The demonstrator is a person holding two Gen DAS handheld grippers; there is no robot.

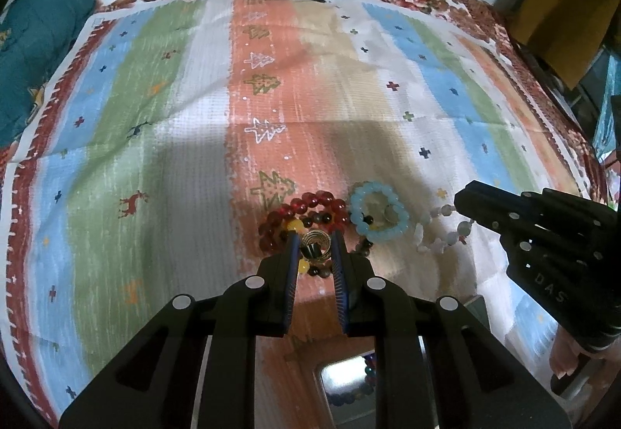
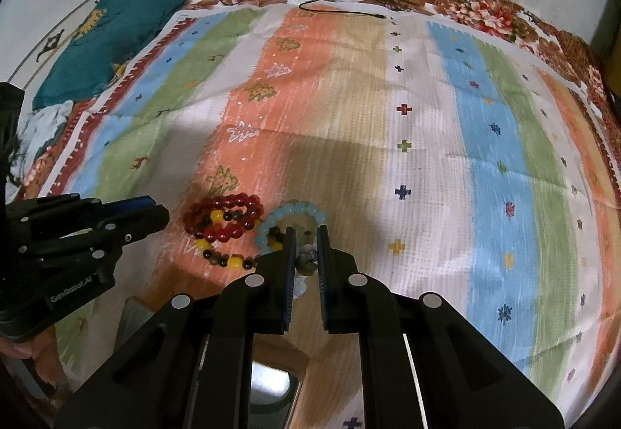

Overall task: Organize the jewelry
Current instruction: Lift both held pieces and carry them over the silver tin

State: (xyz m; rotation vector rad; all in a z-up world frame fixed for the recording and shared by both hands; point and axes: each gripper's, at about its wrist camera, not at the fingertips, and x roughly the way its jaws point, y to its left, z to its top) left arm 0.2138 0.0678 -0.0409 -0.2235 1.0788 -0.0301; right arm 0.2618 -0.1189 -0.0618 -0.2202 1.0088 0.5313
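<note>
- My left hand-held gripper [image 1: 315, 249] is clamped on a coiled gold ring [image 1: 315, 243], above the jewelry pile.
- My right hand-held gripper [image 2: 306, 254] is closed on a pale bead strand [image 2: 306, 261].
- On the striped cloth [image 1: 163, 141] lie a red bracelet [image 1: 310, 204], a light-blue bracelet [image 1: 375, 213] just beside it, and a dark-and-yellow bead string [image 2: 225, 260] touching the red one.
- A metal tray [image 1: 345, 382] with beads sits near the lower edge.
</note>
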